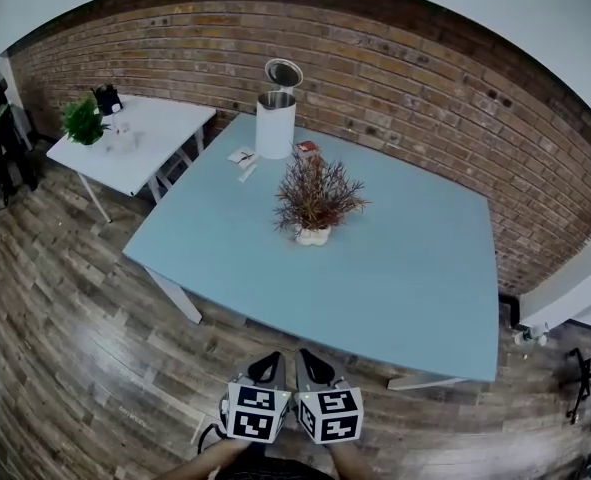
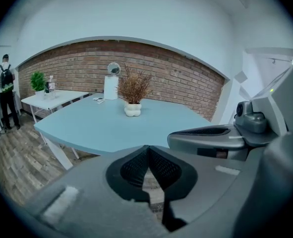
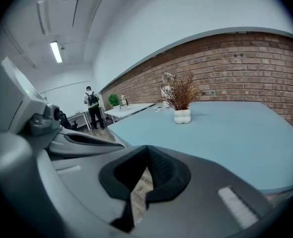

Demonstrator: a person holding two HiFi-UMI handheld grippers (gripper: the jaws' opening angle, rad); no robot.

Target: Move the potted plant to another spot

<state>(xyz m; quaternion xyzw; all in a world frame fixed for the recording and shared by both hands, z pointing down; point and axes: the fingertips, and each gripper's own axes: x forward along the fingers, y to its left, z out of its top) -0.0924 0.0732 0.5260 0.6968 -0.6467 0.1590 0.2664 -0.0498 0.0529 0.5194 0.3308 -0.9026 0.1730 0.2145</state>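
The potted plant (image 1: 315,200), dry reddish-brown twigs in a small white lumpy pot, stands near the middle of the pale blue table (image 1: 415,278). It also shows far ahead in the left gripper view as the potted plant (image 2: 133,94) and in the right gripper view as the potted plant (image 3: 181,99). My left gripper (image 1: 265,371) and right gripper (image 1: 310,368) hang side by side over the wooden floor, short of the table's near edge. Both are shut with nothing between their jaws, and both are well away from the plant.
A white electric kettle (image 1: 275,118) with its lid up stands at the table's far edge, small items (image 1: 243,158) beside it. A white side table (image 1: 140,138) at the left carries a green plant (image 1: 83,120). A person (image 2: 5,90) stands far left. A brick wall (image 1: 425,108) runs behind.
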